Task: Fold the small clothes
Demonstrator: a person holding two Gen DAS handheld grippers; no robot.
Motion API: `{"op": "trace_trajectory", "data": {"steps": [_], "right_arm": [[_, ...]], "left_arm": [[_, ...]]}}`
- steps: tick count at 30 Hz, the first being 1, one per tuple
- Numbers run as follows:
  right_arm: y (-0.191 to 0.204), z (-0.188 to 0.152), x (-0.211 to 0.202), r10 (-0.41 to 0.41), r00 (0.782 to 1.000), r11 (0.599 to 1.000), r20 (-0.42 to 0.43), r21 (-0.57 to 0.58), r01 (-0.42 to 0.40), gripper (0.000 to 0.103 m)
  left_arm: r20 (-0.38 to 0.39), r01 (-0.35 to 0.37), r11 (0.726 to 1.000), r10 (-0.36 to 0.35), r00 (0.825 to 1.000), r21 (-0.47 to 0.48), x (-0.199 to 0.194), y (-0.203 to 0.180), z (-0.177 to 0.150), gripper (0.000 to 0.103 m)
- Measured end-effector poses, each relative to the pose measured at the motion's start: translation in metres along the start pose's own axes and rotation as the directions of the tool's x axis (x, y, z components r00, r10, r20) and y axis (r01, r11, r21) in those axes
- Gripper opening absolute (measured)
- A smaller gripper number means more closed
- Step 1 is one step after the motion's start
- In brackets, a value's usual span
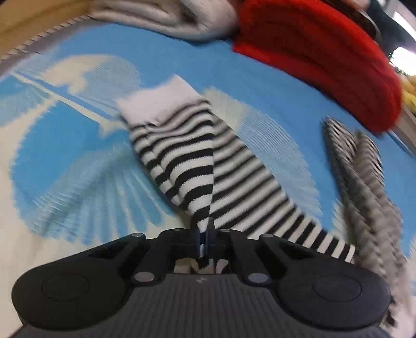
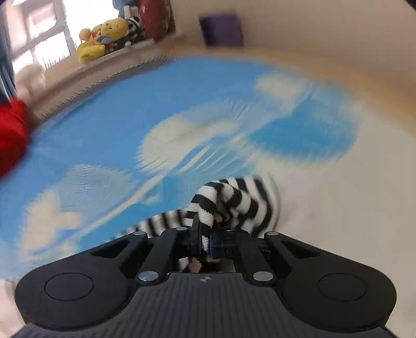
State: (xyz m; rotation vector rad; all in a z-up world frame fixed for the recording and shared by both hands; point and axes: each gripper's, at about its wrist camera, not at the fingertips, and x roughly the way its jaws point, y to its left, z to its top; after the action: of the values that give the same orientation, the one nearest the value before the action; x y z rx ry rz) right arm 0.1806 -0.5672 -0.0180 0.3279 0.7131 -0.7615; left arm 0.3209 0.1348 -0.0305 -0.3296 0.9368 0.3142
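Observation:
A black-and-white striped sock [image 1: 182,156] with a white toe hangs from my left gripper [image 1: 205,234], which is shut on its edge. The sock drapes over the blue and white cloud-patterned mat [image 1: 65,156]. My right gripper [image 2: 205,239] is shut on another bunched part of a striped sock [image 2: 234,202], lifted a little above the mat [image 2: 104,156]. A second striped sock [image 1: 364,176] lies blurred at the right in the left wrist view.
A red knitted garment [image 1: 325,59] and a grey folded garment [image 1: 169,18] lie at the mat's far edge. The red garment also shows in the right wrist view [image 2: 10,135]. A yellow plush toy [image 2: 104,36] sits on a ledge by the window.

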Motion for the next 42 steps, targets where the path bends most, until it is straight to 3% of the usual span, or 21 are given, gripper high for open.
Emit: {"op": "trace_trajectory", "data": {"steps": [2,4,6,9,11,12,14,15,17,19,22,26,29,31,32,34,36,37,38,39,42], "right_arm": [[-0.019,0.004,0.013,-0.148,0.989,0.989,0.006,-0.005,0.148,0.004],[-0.035,-0.003,0.025,-0.223,0.975,0.975,-0.006,-0.016,0.223,0.004],[-0.051,-0.015,0.033,-0.232,0.972,0.972,-0.038,0.013,0.233,0.004],[-0.047,-0.031,0.027,-0.229,0.973,0.973,0.020,-0.036,0.230,0.005],[-0.042,-0.035,0.025,-0.245,0.969,0.967,0.023,-0.066,0.246,0.006],[-0.040,-0.033,0.023,-0.242,0.970,0.968,0.018,-0.067,0.243,0.010],[-0.041,-0.028,0.020,-0.242,0.970,0.968,-0.002,-0.063,0.242,0.042],[-0.043,-0.025,0.014,-0.243,0.970,0.969,-0.003,-0.056,0.242,0.050],[-0.051,-0.019,-0.014,-0.201,0.979,0.978,0.032,-0.048,0.202,0.055],[-0.054,-0.027,-0.058,-0.098,0.992,0.993,0.074,-0.053,0.102,0.059],[-0.055,-0.056,-0.132,0.101,0.992,0.992,0.081,-0.086,-0.094,0.064],[-0.058,-0.115,-0.213,0.330,0.942,0.934,-0.064,-0.119,-0.336,0.069],[-0.070,-0.162,-0.251,0.440,0.878,0.891,-0.190,-0.026,-0.453,0.069],[-0.075,-0.185,-0.264,0.484,0.839,0.868,-0.247,0.010,-0.497,0.069],[-0.079,-0.196,-0.268,0.495,0.828,0.862,-0.262,0.029,-0.506,0.069],[-0.085,-0.217,-0.272,0.514,0.799,0.852,-0.313,0.074,-0.519,0.069],[-0.091,-0.239,-0.269,0.567,0.728,0.814,-0.386,0.123,-0.568,0.072],[-0.091,-0.245,-0.269,0.564,0.711,0.813,-0.420,0.132,-0.567,0.072],[-0.091,-0.249,-0.268,0.555,0.701,0.817,-0.447,0.133,-0.561,0.073],[-0.091,-0.252,-0.267,0.556,0.697,0.813,-0.452,0.124,-0.568,0.073],[-0.090,-0.252,-0.266,0.584,0.675,0.793,-0.451,0.139,-0.593,0.080]], "left_arm": [[0.070,-0.097,0.995,0.097,0.993,-0.001,-0.007,0.015,0.006,0.004],[0.061,-0.133,0.989,0.137,0.989,-0.066,-0.007,0.046,0.010,0.004],[0.038,-0.137,0.980,0.144,0.989,-0.146,-0.007,0.079,0.007,0.004],[0.046,-0.094,0.974,0.106,0.993,-0.207,-0.013,0.106,-0.007,0.005],[0.066,-0.072,0.973,0.089,0.994,-0.219,-0.019,0.108,-0.015,0.016],[0.064,-0.054,0.972,0.070,0.995,-0.227,-0.021,0.110,-0.018,0.021],[0.067,-0.023,0.969,0.041,0.997,-0.246,-0.029,0.113,-0.019,0.040],[0.070,-0.024,0.968,0.043,0.997,-0.249,-0.036,0.114,-0.022,0.045],[0.071,-0.027,0.977,0.043,0.997,-0.213,-0.054,0.114,-0.027,0.063],[0.045,-0.029,0.987,0.036,0.998,-0.161,-0.080,0.114,-0.047,0.078],[-0.001,0.039,0.996,-0.039,0.999,-0.075,-0.116,0.115,-0.096,0.083],[0.003,0.029,0.999,-0.029,1.000,-0.029,-0.167,0.121,-0.163,0.067],[-0.042,0.161,0.987,-0.161,0.986,-0.004,-0.195,0.128,-0.197,0.067],[-0.072,0.276,0.961,-0.275,0.959,0.003,-0.208,0.130,-0.214,0.069],[-0.092,0.296,0.955,-0.293,0.952,0.019,-0.213,0.128,-0.220,0.069],[-0.073,0.287,0.957,-0.284,0.956,0.035,-0.229,0.127,-0.232,0.069],[-0.062,0.311,0.948,-0.307,0.950,0.070,-0.240,0.124,-0.243,0.078],[-0.095,0.336,0.938,-0.328,0.940,0.080,-0.239,0.122,-0.246,0.084],[-0.136,0.363,0.928,-0.350,0.927,0.084,-0.234,0.119,-0.251,0.084],[-0.157,0.357,0.931,-0.342,0.927,0.079,-0.229,0.117,-0.257,0.084],[-0.154,0.321,0.941,-0.303,0.941,0.107,-0.218,0.110,-0.277,0.075]]}}
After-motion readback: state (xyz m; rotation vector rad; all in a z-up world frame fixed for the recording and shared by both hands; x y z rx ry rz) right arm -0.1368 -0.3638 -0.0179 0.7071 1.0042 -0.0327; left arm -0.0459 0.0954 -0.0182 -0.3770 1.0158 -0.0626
